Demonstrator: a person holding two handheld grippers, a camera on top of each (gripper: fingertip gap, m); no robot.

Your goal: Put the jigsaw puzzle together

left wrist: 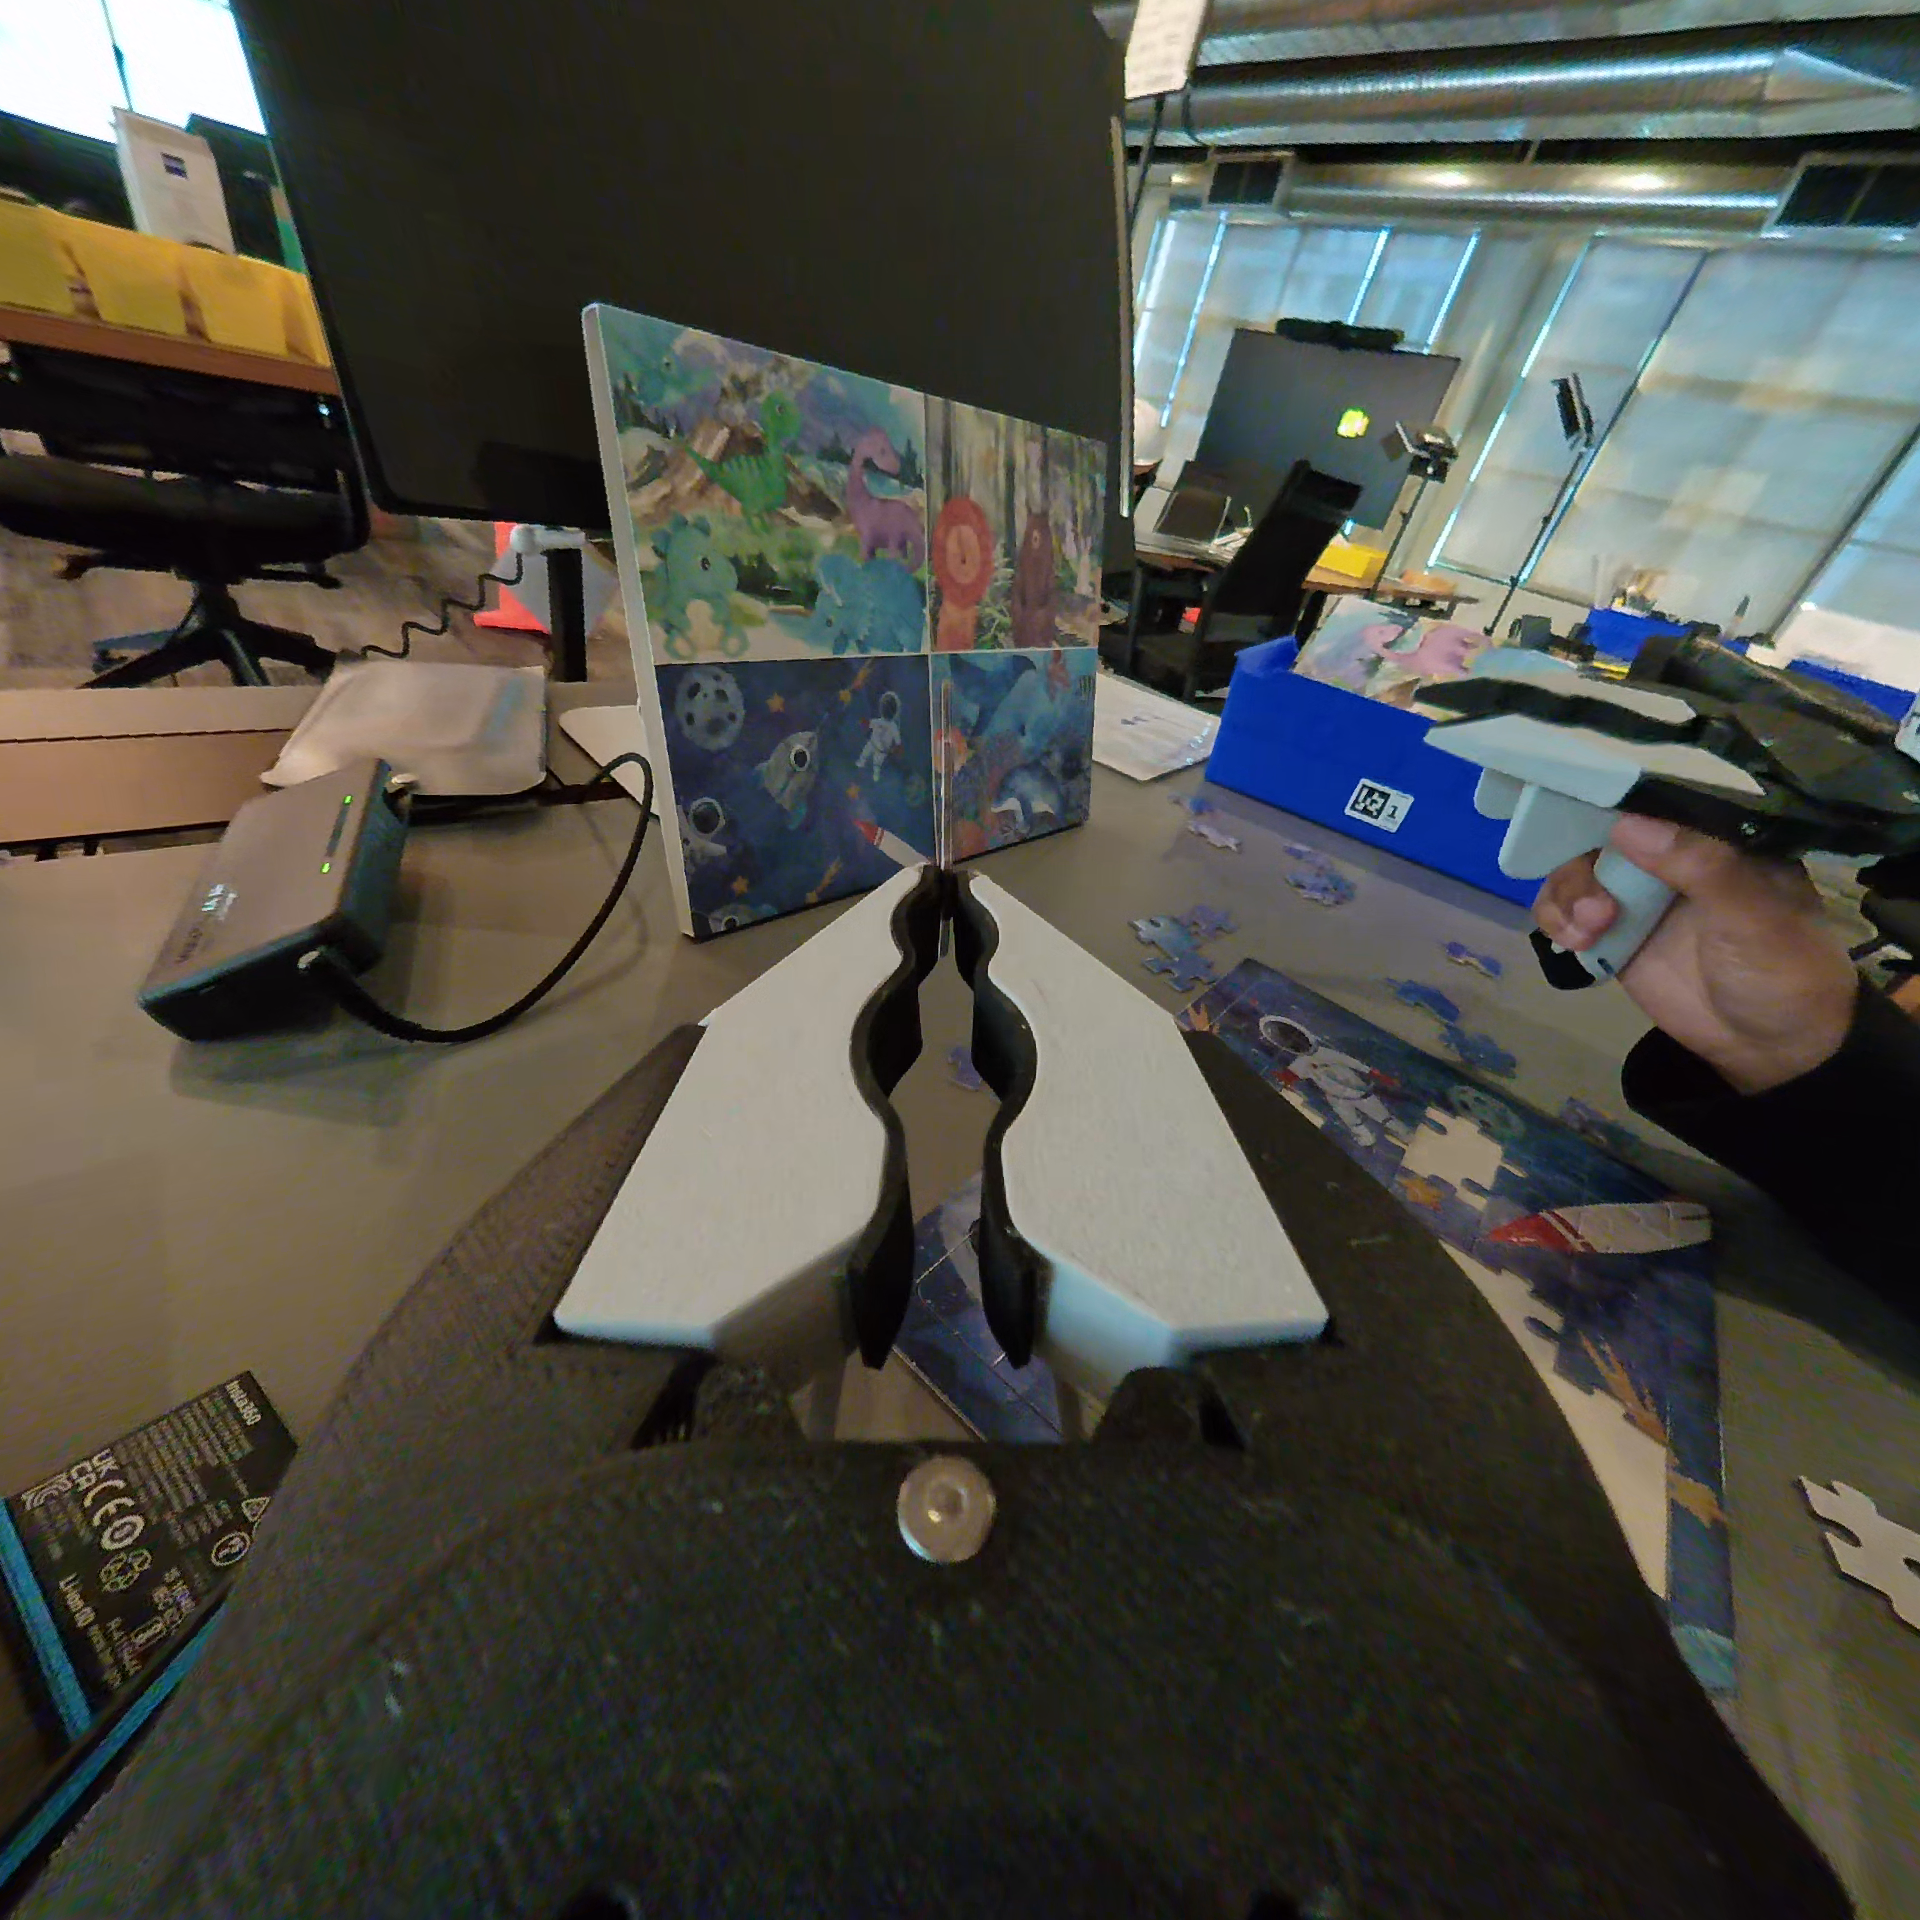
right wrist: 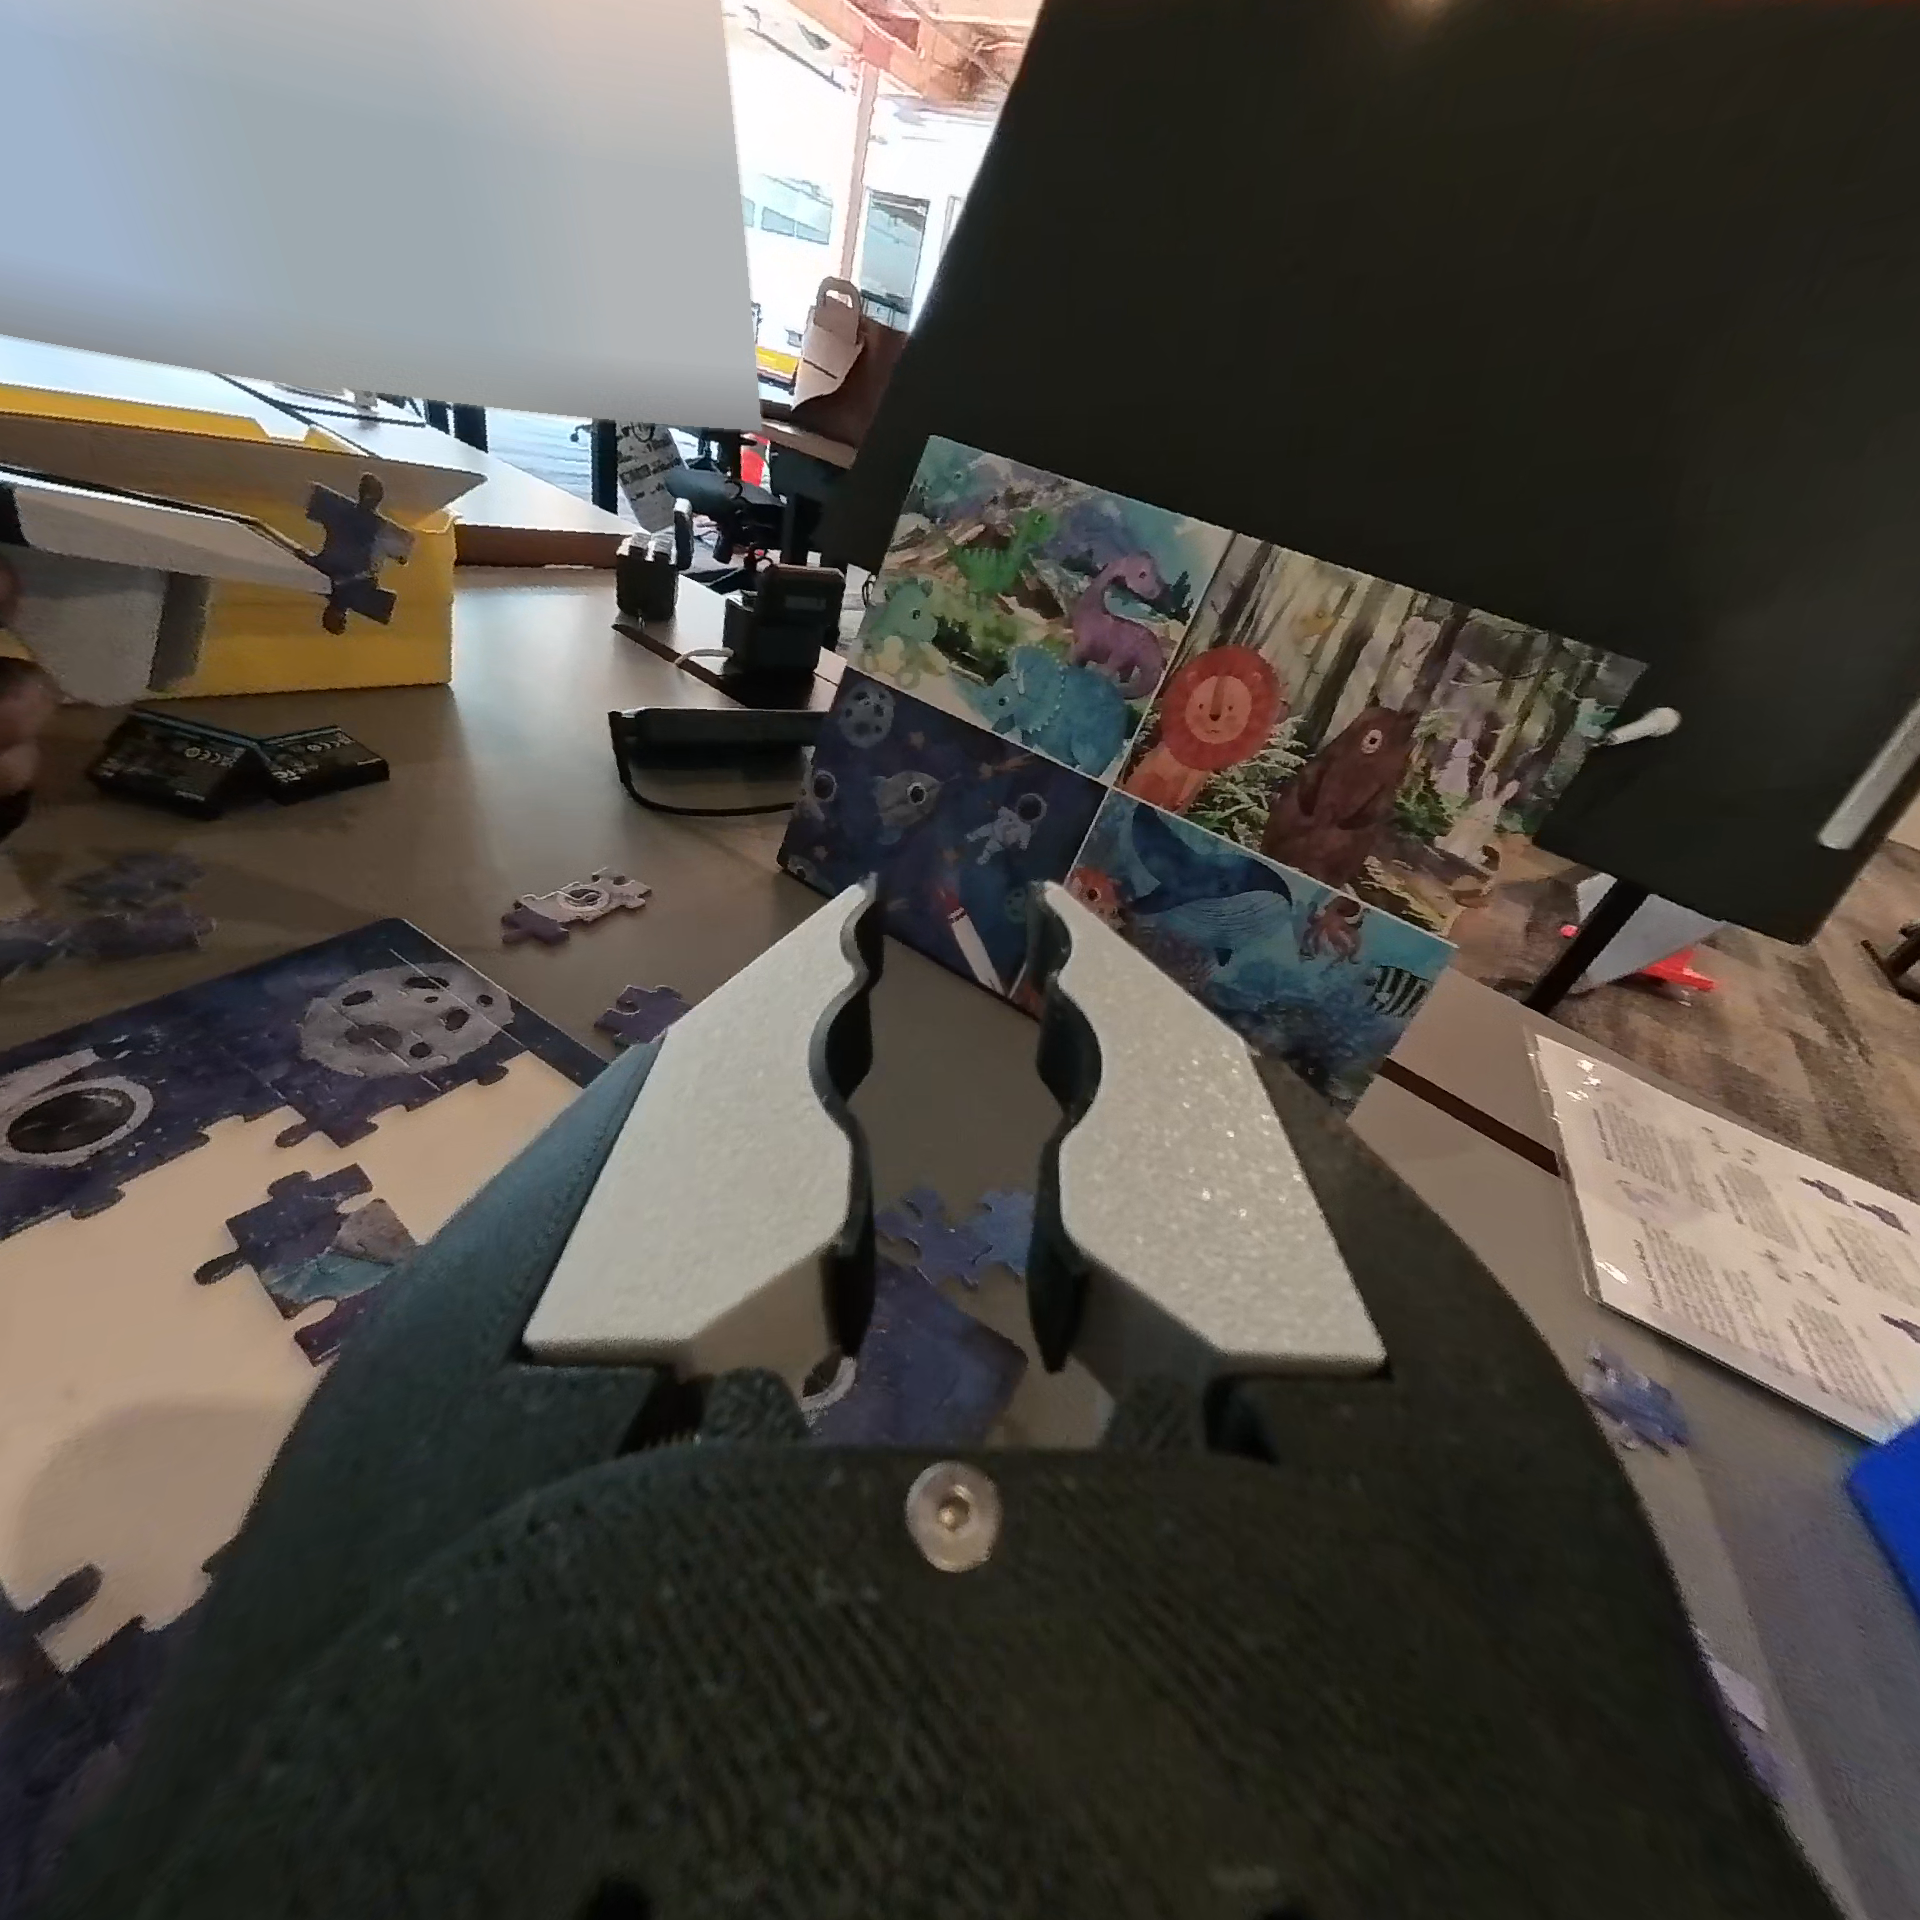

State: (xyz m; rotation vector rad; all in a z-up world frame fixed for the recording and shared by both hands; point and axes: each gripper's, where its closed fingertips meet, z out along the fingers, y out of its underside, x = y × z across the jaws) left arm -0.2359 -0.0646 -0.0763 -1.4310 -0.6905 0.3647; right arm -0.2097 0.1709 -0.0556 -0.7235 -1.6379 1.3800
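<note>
A partly assembled blue space jigsaw puzzle (left wrist: 1455, 1132) lies flat on the grey table (left wrist: 312, 1195), with gaps in it; it also shows in the right wrist view (right wrist: 208, 1039). Loose pieces (left wrist: 1184, 940) lie around it (right wrist: 577, 899). My left gripper (left wrist: 943, 883) is shut on a puzzle piece (left wrist: 943, 821), seen edge-on; in the right wrist view this gripper (right wrist: 312, 566) holds the dark blue piece (right wrist: 358, 551) in the air, left of the puzzle. My right gripper (right wrist: 956, 899) is open and empty above the puzzle's far edge; it also shows held in a hand (left wrist: 1439, 712).
The puzzle box (left wrist: 831, 623) with four pictures stands upright behind the puzzle (right wrist: 1143, 748). A blue bin (left wrist: 1309, 758) is at the right, a black device with cable (left wrist: 270, 904) at the left. Batteries (right wrist: 239, 758), a yellow bin (right wrist: 343, 644) and a printed sheet (right wrist: 1714, 1247) lie around. The tips of one gripper are about 25 cm away from the tips of the other.
</note>
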